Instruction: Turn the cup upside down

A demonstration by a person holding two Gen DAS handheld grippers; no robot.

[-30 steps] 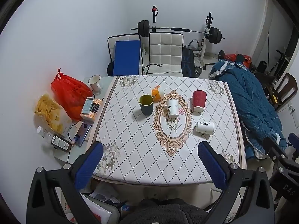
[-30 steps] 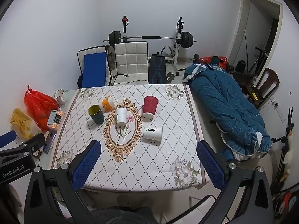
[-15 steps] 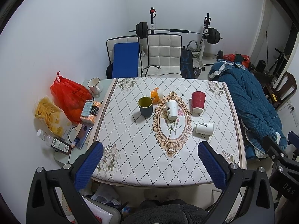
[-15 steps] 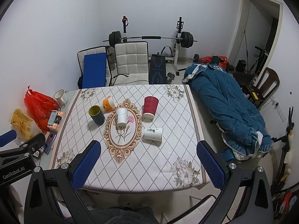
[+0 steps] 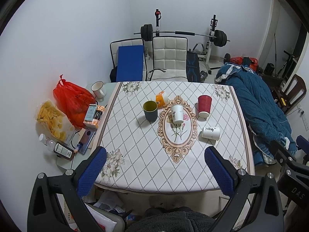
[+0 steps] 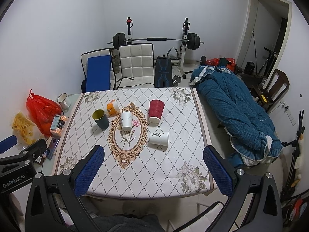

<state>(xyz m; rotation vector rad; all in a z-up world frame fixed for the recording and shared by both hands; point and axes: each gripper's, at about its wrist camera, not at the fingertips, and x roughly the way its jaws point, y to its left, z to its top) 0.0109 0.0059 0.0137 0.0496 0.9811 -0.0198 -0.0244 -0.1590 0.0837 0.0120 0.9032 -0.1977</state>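
On the patterned table point(image 6: 135, 174), well ahead of both wide-open, empty grippers (left point(image 5: 154, 172), right point(image 6: 153, 172)), the upright green cup point(image 6: 100, 118) stands among crowded cups, so a careless reach could topple neighbours.

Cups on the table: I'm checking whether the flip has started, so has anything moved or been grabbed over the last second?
Nothing taken hold of. Both grippers, left gripper and right gripper, stay open and empty, short of the table; only the views drift slightly. The dark cup, the red cup and the other cups haven't moved.
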